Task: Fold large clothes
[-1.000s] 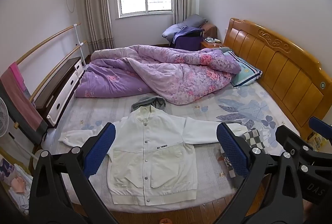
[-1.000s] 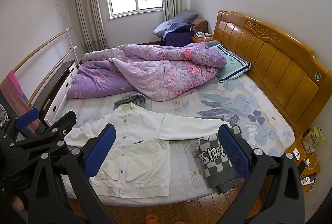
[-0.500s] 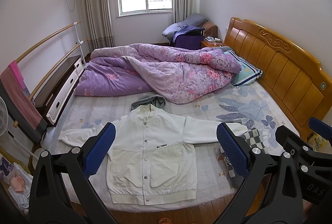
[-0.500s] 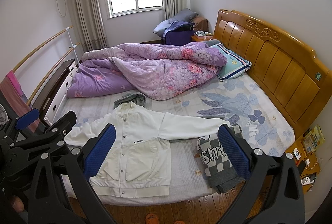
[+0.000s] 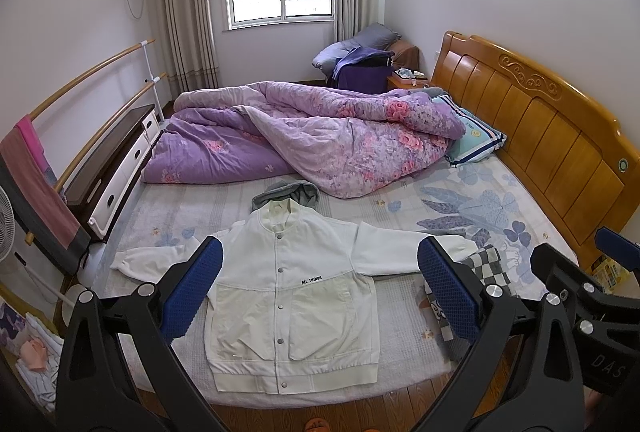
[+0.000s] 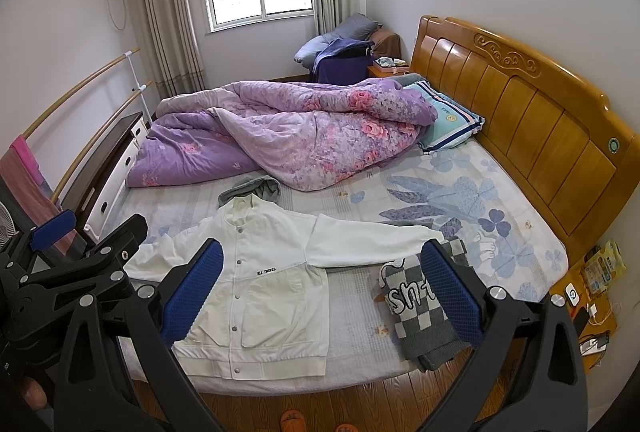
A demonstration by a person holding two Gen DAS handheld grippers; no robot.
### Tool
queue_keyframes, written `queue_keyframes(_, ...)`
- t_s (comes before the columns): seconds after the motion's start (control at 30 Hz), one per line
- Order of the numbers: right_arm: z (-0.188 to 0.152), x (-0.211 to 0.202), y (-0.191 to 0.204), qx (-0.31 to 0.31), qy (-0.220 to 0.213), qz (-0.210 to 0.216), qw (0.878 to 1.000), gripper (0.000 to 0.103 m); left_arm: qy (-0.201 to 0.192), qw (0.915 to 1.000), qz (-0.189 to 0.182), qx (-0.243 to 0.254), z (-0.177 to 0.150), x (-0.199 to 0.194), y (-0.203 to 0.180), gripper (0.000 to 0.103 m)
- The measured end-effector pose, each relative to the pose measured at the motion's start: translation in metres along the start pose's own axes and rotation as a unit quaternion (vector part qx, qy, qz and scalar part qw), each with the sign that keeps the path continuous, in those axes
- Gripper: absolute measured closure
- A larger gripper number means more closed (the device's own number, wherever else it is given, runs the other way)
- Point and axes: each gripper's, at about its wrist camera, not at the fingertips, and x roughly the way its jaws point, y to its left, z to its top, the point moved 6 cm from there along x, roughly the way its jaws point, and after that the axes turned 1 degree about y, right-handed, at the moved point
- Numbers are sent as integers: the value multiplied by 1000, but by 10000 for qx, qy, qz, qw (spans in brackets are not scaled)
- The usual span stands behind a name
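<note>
A white button-up jacket [image 5: 292,288] lies flat and face up on the near part of the bed, sleeves spread out to both sides; it also shows in the right wrist view [image 6: 256,284]. My left gripper [image 5: 320,288] is open and empty, held above the floor in front of the bed, well short of the jacket. My right gripper [image 6: 320,292] is open and empty too, to the right of the left one, framing the jacket's right half and a folded grey checked sweater [image 6: 420,312].
A grey garment [image 5: 288,193] lies behind the jacket's collar. A rumpled purple quilt [image 5: 312,135] covers the far half of the bed. Wooden headboard [image 5: 552,135] at right, drawer cabinet [image 5: 116,167] and rails at left. A nightstand with small items [image 6: 592,296] stands at far right.
Both views have shifted very slightly, the bed and jacket sitting a touch lower and farther. The jacket and sweater have not moved and both grippers stay open.
</note>
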Motion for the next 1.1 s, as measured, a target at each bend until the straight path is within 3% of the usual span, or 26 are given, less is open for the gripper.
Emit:
queue_keyframes(0.1,-1,0,1,-37,25,1,10000,8,-11,10000,-17,-30,-4,0,0,5)
queue_keyframes(0.23,11,-21,-5,201,-576,129,9981,8,-51,9997,-207,71,-12,-3,-9,5)
queue_keyframes(0.4,9,-12,-1,100,-353,22,9993,8,-122,9992,-142,355,-15,1,-16,5)
queue_keyframes(0.73,11,-2,7,-33,-202,-142,9997,8,-62,9999,-125,-42,-4,6,9,5)
queue_keyframes(1.1,11,-2,15,-71,-156,-170,9997,8,-58,9999,-150,12,3,2,12,5)
